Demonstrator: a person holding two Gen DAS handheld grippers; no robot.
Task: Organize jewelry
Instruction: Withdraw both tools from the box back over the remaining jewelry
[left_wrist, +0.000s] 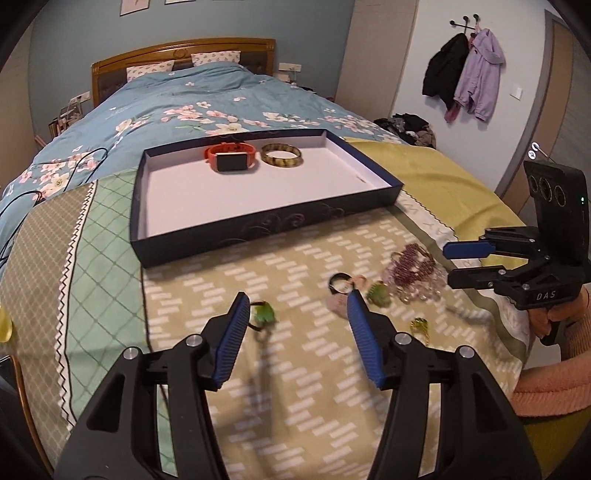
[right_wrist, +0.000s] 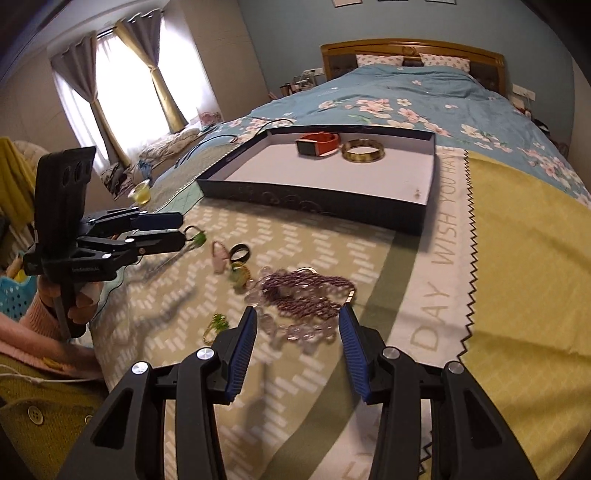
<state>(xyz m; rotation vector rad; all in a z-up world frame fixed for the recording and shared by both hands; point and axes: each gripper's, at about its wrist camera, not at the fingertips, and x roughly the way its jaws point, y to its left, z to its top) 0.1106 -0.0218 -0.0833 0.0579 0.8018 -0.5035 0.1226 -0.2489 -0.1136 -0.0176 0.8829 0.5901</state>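
A dark blue box lid lies on the bed, holding an orange smartwatch and a gold-brown bangle. In front of it loose jewelry lies on the blanket: a purple bead necklace, a black ring, a green pendant, another green piece and a small gold-green piece. My left gripper is open just above the blanket beside the green pendant. My right gripper is open by the bead necklace.
The bed carries a blue floral duvet behind the box and a yellow-green blanket under it. Black cables run at the left. Coats hang on the wall. A small yellow cup sits near the window side.
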